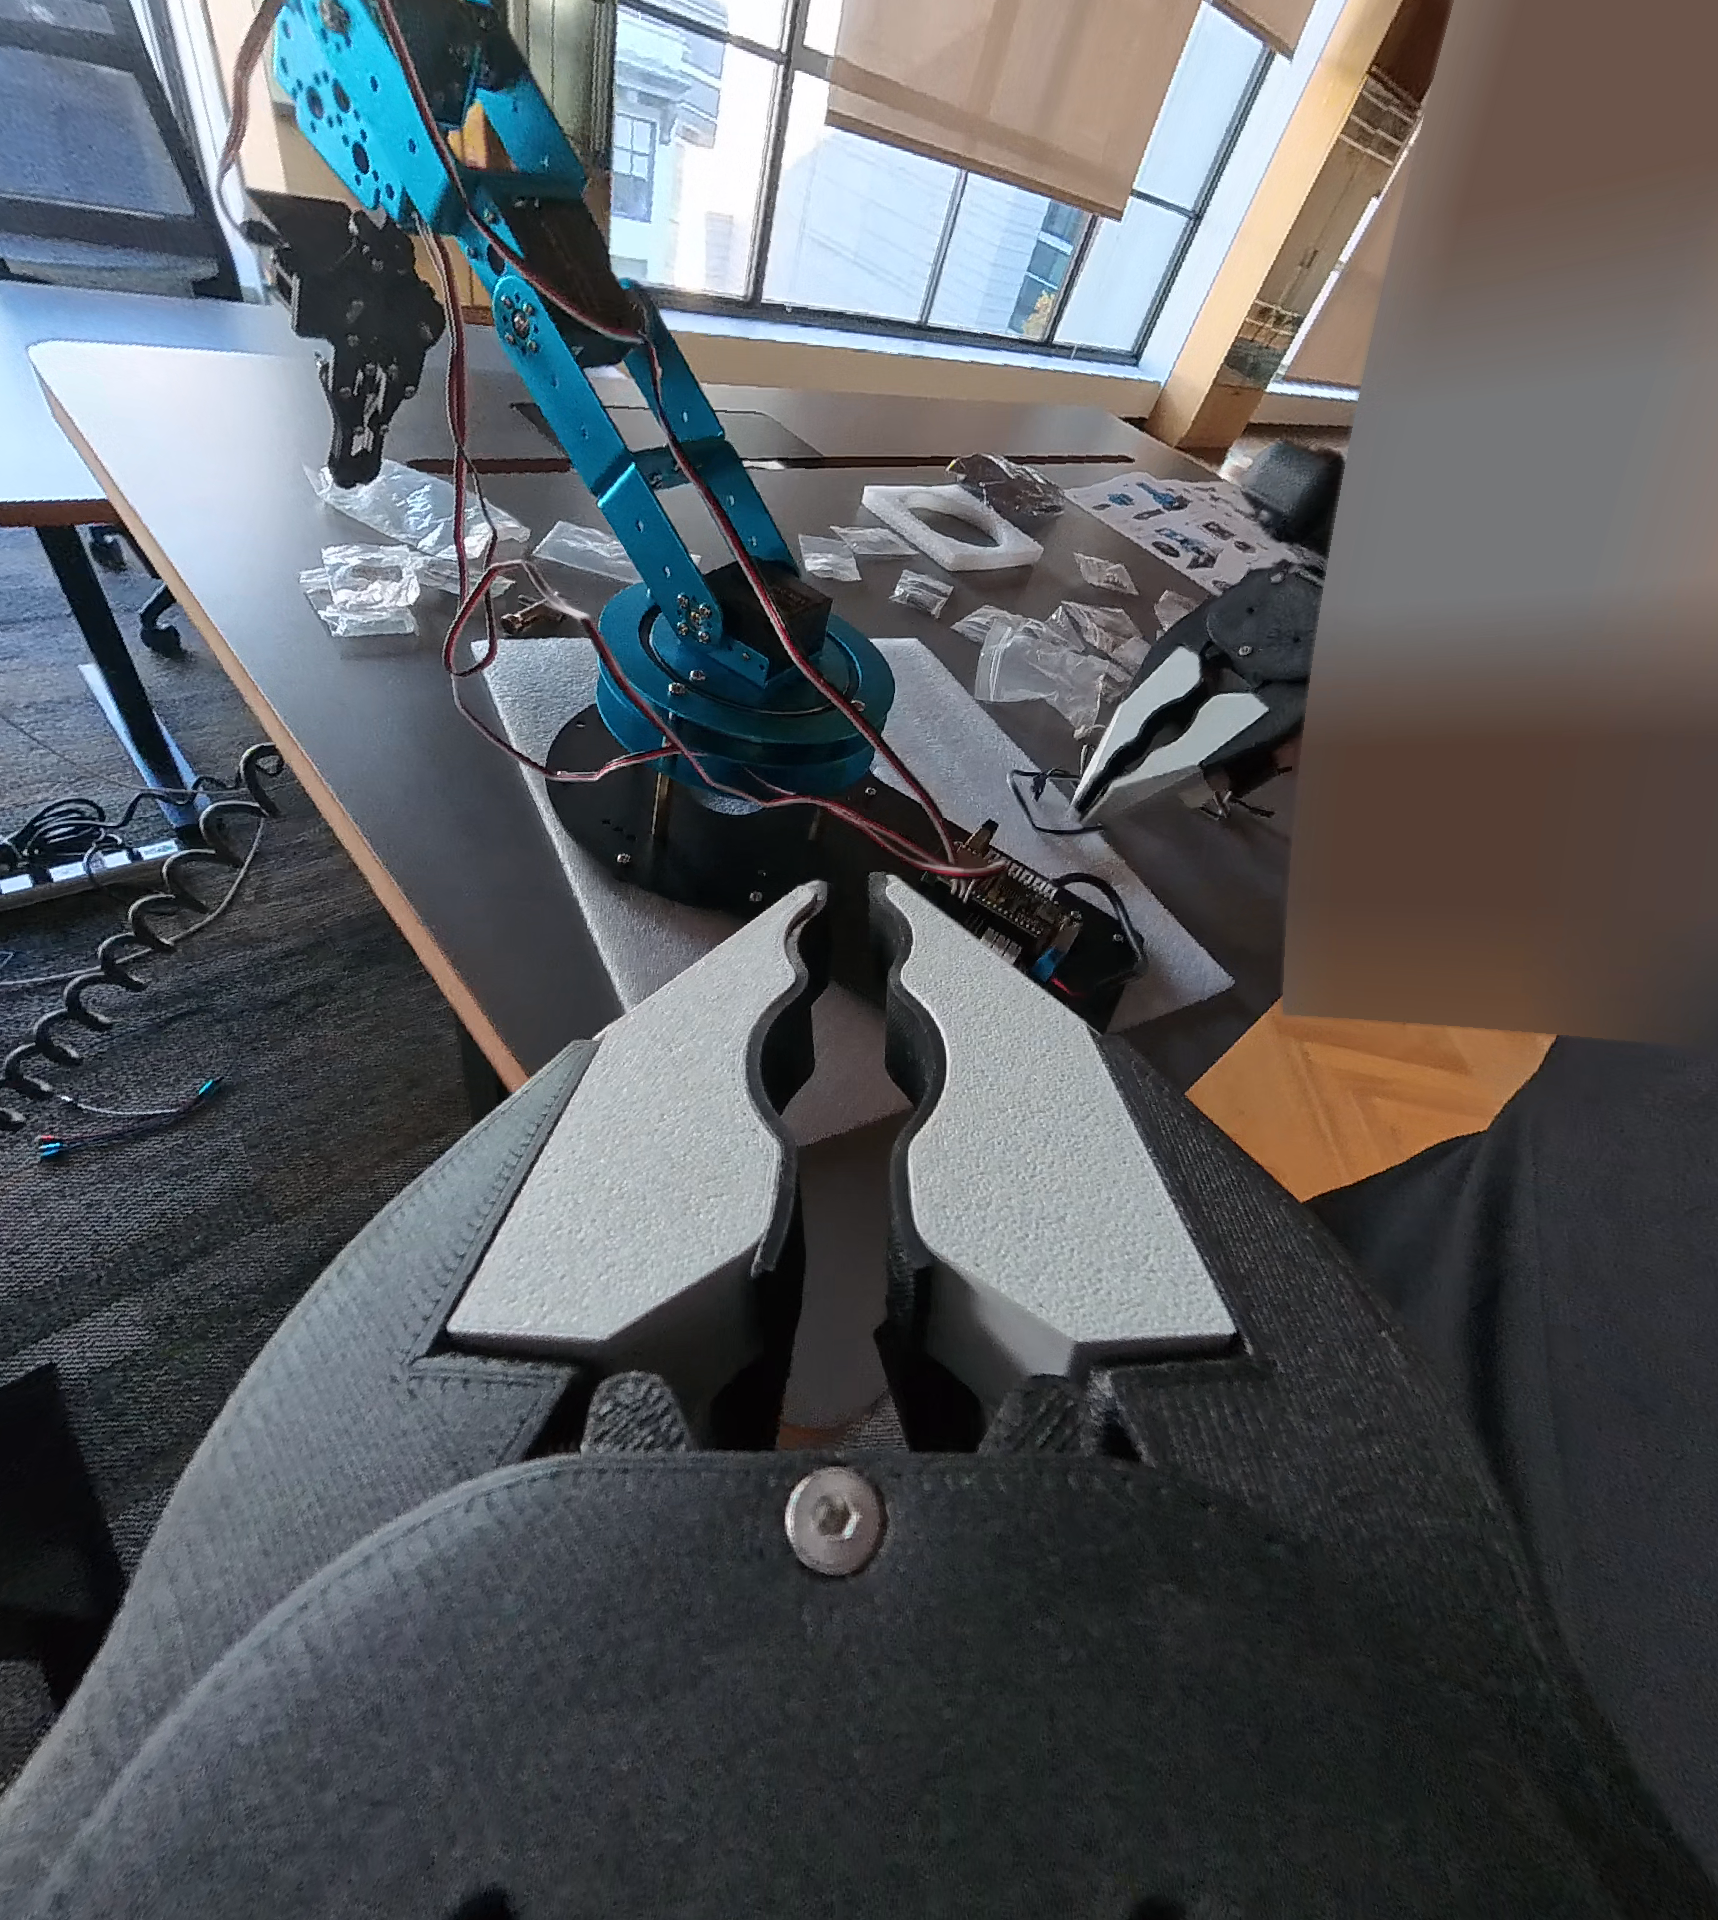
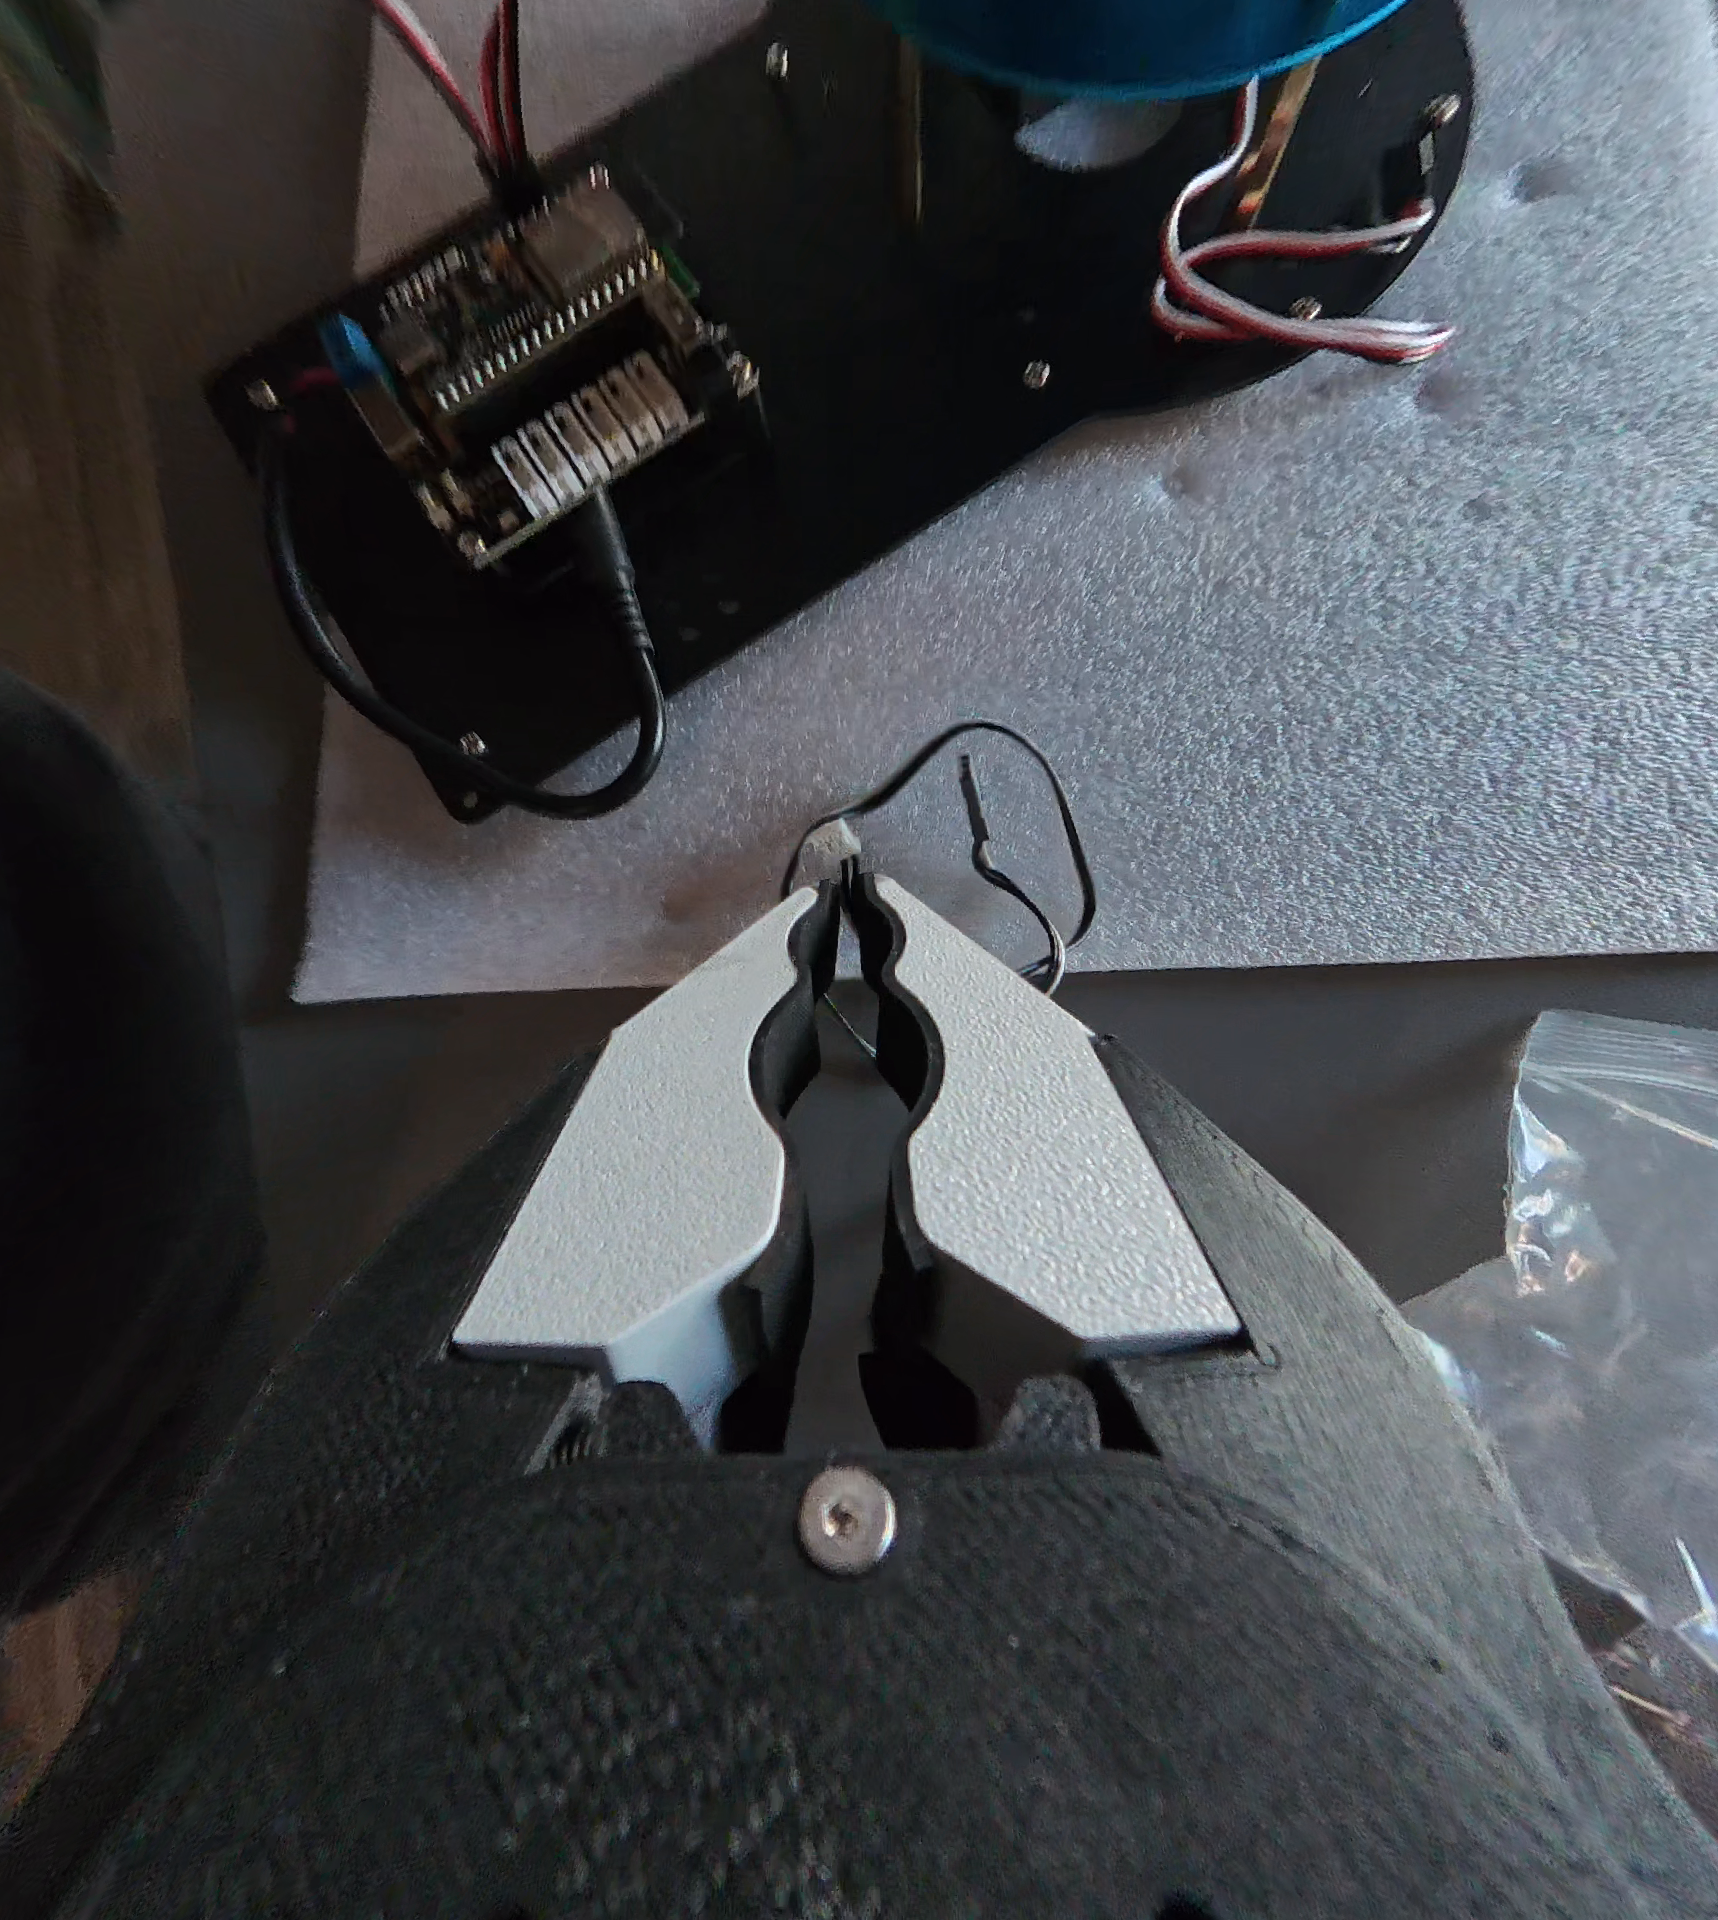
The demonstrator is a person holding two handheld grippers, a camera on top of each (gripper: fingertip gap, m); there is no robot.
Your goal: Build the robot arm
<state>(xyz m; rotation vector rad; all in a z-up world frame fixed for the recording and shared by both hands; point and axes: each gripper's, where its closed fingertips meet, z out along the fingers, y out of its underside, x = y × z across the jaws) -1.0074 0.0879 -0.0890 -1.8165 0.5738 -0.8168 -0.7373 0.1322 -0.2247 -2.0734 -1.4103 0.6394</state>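
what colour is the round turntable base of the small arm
Blue turntable base, on a black plate; clearest in the left wrist view.

The left gripper reaches up from the bottom centre of its frame, fingers slightly parted with nothing between them. The right gripper points up the middle of its frame, tips pinched nearly together; it also shows at centre right in the left view.

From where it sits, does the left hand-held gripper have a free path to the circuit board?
Probably yes. The left hand-held gripper holds nothing, and the circuit board lies just beyond its tips, uncovered on top. Red-and-white servo wires plugged into its far edge are the only clutter.
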